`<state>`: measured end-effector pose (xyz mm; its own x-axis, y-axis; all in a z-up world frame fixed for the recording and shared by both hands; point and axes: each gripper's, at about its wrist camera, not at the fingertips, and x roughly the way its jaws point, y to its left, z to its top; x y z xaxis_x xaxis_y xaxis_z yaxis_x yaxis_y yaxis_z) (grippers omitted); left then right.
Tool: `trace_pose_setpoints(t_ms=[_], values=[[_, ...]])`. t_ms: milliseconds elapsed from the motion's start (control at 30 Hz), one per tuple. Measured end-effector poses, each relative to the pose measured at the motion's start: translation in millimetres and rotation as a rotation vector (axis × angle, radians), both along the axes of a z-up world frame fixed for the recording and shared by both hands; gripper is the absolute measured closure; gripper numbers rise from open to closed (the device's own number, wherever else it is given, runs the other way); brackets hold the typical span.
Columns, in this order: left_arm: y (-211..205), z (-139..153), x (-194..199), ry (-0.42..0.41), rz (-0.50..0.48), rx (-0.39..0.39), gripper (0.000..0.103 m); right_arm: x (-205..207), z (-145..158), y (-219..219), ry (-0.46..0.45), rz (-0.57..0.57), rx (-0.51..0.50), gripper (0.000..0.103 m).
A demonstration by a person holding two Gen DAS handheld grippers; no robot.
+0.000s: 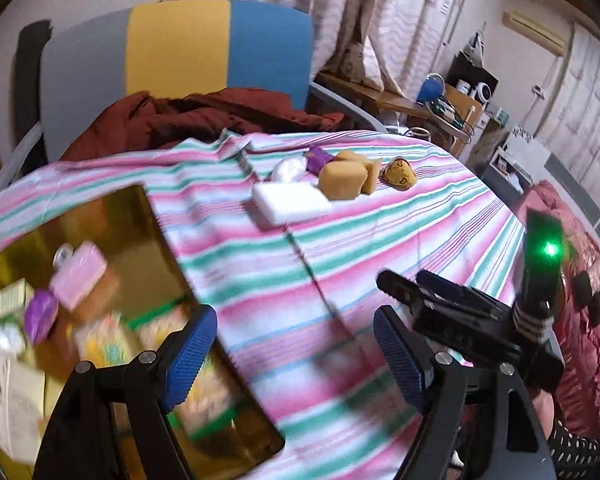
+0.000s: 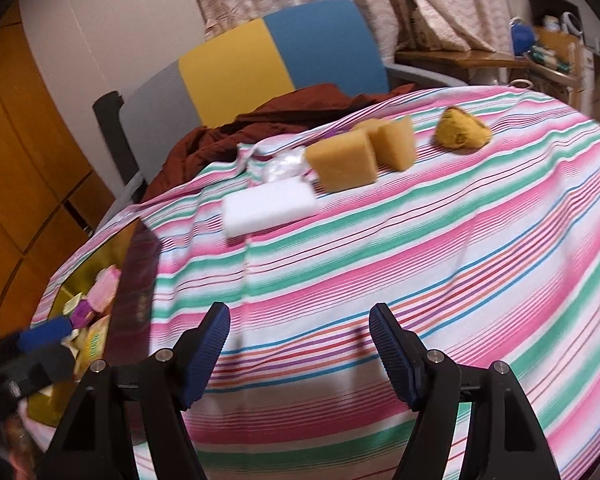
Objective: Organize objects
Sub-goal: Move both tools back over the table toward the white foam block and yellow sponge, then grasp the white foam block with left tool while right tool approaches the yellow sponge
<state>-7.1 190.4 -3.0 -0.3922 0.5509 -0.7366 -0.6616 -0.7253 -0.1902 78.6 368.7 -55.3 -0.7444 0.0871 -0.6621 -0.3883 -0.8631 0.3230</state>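
Observation:
On the striped tablecloth [image 1: 380, 240] lie a white foam block [image 1: 292, 202] [image 2: 270, 206], two tan sponges [image 1: 342, 180] [image 2: 342, 166], a purple wrapped piece [image 1: 320, 159], a white crumpled packet [image 1: 287, 169] and a yellow spotted lump [image 1: 400, 174] [image 2: 462, 128]. A gold box [image 1: 156, 248] [image 2: 136, 272] at the left holds several small packets. My left gripper [image 1: 296, 356] [image 2: 56, 350] is open over the box's near right edge, empty. My right gripper [image 2: 300, 356] [image 1: 404, 280] is open above the cloth, short of the sponges, with nothing between its fingers.
A chair [image 1: 180, 48] with a grey, yellow and blue back stands behind the table, a dark red cloth [image 1: 204, 116] heaped on it. Curtains, a wooden shelf [image 1: 396, 100] with clutter and pink bedding [image 1: 588, 320] fill the right side.

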Motion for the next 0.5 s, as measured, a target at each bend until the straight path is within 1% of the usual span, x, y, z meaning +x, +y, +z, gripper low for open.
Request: trace_pose_setpoints(t_ms=[67, 133, 267, 333, 433, 500], values=[[16, 3, -12, 0.017, -0.010, -0.026, 0.021, 3, 0, 9, 0.010, -0.017, 0.009, 0.030], [31, 7, -27, 0.019, -0.019, -0.026, 0.021, 3, 0, 19, 0.025, -0.030, 0.029, 0.029], [61, 10, -57, 0.062, -0.020, -0.068, 0.021, 7, 2, 42, 0.072, -0.074, 0.055, 0.027], [73, 7, -72, 0.054, -0.022, -0.087, 0.021, 7, -2, 54, 0.077, -0.109, 0.054, 0.026], [92, -3, -95, 0.029, -0.022, -0.108, 0.021, 4, -10, 66, 0.049, -0.147, 0.051, 0.026], [106, -14, -111, 0.008, -0.022, -0.126, 0.021, 2, -17, 71, 0.030, -0.158, 0.027, 0.026]])
